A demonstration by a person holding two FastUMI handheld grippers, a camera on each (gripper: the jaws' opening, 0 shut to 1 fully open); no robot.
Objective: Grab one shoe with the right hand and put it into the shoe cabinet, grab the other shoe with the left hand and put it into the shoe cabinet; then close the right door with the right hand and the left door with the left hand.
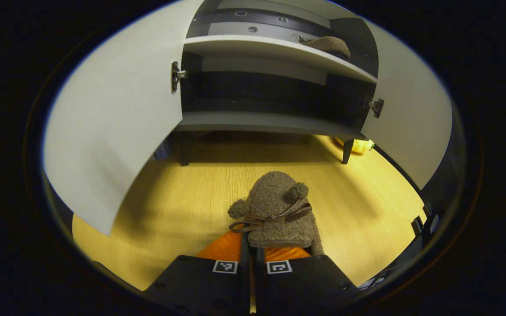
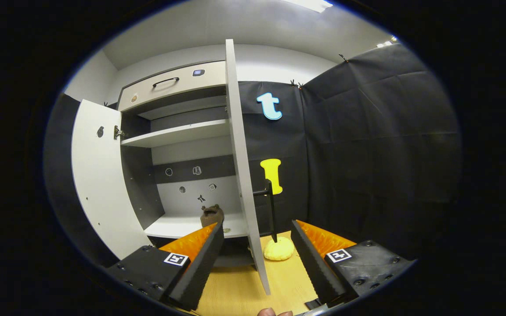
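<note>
In the left gripper view my left gripper (image 1: 251,245) is shut on the heel end of a brown fuzzy shoe (image 1: 275,208) with a ribbon bow. The shoe points toward the open shoe cabinet (image 1: 262,123) over the wooden floor. The other brown shoe (image 1: 330,44) lies on the cabinet's upper shelf at the right, also seen as the shoe (image 2: 212,215) on a shelf in the right gripper view. My right gripper (image 2: 257,254) is open; the right door (image 2: 240,166) stands edge-on in line with the gap between its fingers, its black handle (image 2: 271,210) just beyond.
Both white doors swing wide: left door (image 1: 112,123), right door (image 1: 411,118). A yellow lump (image 2: 279,249) lies on the floor by the cabinet's right leg (image 1: 347,151). Black cloth wall (image 2: 367,153) closes the right side. A fingertip (image 2: 272,312) shows at the bottom edge.
</note>
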